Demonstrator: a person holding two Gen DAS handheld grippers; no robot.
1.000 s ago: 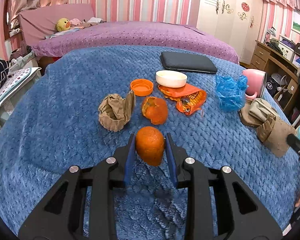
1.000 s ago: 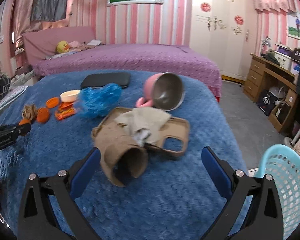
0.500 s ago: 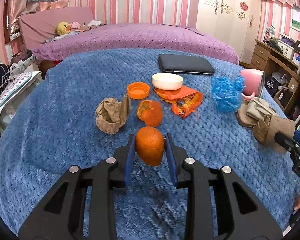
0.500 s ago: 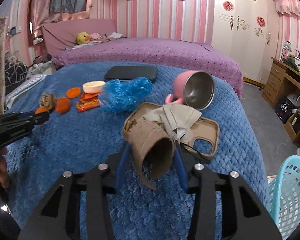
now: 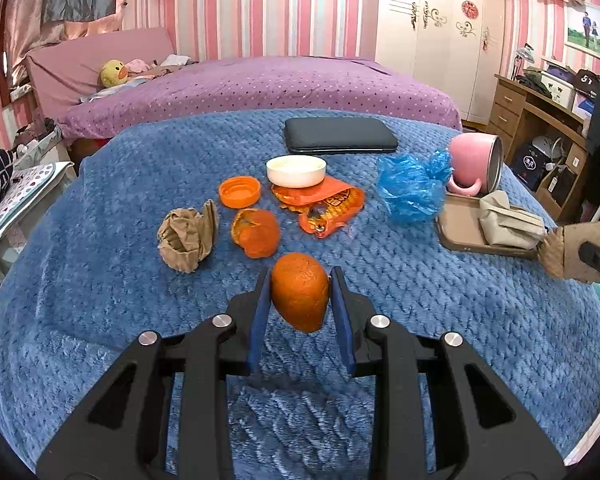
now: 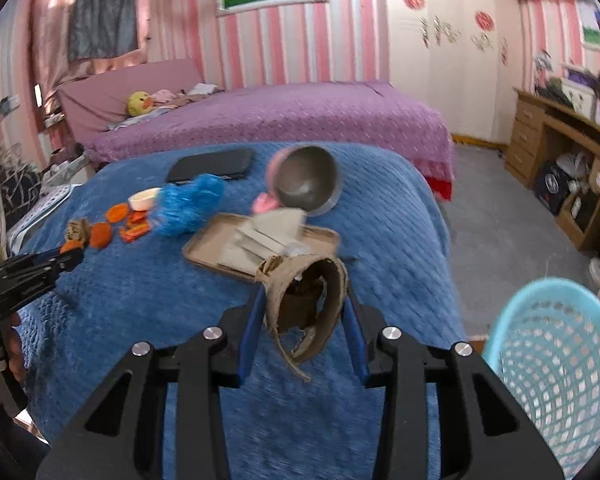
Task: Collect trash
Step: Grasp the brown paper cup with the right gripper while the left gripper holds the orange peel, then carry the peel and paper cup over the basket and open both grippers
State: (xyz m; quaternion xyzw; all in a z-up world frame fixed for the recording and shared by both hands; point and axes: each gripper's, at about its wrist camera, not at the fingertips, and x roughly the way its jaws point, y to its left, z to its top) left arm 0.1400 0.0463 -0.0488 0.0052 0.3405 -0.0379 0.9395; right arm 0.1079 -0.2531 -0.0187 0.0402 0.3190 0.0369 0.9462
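My left gripper [image 5: 300, 300] is shut on a piece of orange peel [image 5: 300, 291] and holds it above the blue blanket [image 5: 100, 300]. My right gripper [image 6: 304, 312] is shut on a torn brown paper cup [image 6: 306, 304], lifted off the blanket near the table's right edge; it also shows in the left wrist view [image 5: 572, 254]. More trash lies on the blanket: a crumpled brown paper [image 5: 188, 236], another peel [image 5: 256, 232], an orange wrapper [image 5: 324, 206] and a blue plastic bag [image 5: 412, 188]. A light blue mesh basket [image 6: 556, 372] stands on the floor at the right.
An orange lid [image 5: 239, 192], a white dish [image 5: 296, 170], a black case [image 5: 340, 140], a tipped pink mug [image 5: 476, 164] and a brown phone case [image 5: 464, 232] with a beige cloth [image 5: 508, 220] lie on the blanket. A purple bed [image 5: 260, 84] is behind, a wooden desk [image 6: 556, 132] at the right.
My right gripper closed on the paper cup, lifted it off the phone case and carried it right toward the basket. My left gripper rose and drew back slightly with the peel.
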